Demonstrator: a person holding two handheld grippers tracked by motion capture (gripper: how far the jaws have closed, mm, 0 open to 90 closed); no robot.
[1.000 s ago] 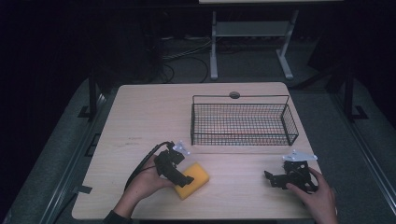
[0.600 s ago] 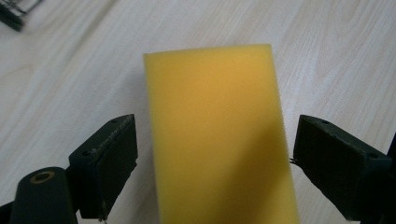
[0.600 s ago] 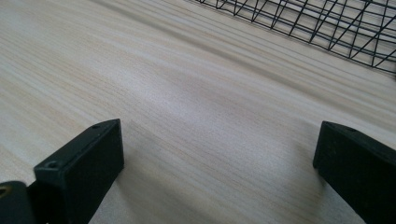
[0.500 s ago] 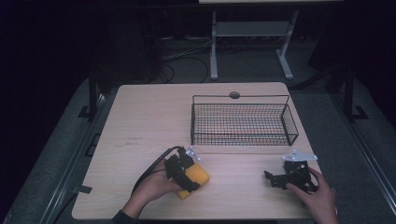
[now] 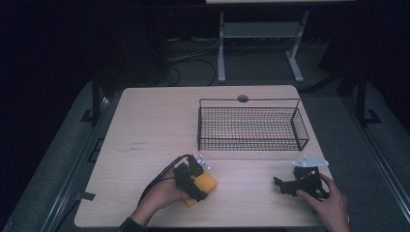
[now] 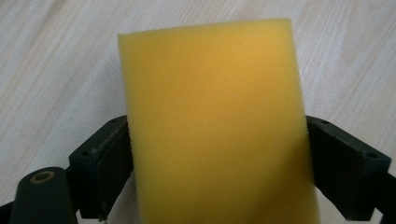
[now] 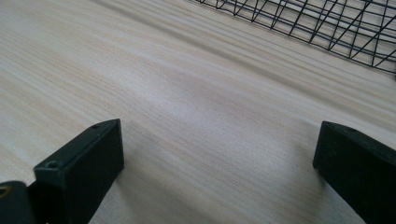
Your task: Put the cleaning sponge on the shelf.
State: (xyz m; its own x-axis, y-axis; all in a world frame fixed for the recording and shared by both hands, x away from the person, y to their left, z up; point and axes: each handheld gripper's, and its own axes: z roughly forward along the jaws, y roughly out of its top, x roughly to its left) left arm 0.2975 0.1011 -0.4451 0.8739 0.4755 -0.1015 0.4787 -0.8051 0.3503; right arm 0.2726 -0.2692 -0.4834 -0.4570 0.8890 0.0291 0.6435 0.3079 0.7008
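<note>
Left gripper point(image 5: 196, 181): jaws pinched on yellow sponge point(image 6: 215, 126), one jaw against each side. Sponge held at table point(image 5: 145, 125) front, left of centre, well apart from wire basket point(image 5: 251, 126). Right gripper point(image 5: 300, 182): jaws spread wide, nothing held, positioned low over bare table near front right, basket just beyond.

Dim room, pale wooden table point(image 5: 159, 121)

You have a wire basket point(image 5: 251, 123) on the table's point(image 5: 154, 125) far right part, and past the far edge, cables point(image 5: 188, 58) and a white stand point(image 5: 256, 34) on the floor.
</note>
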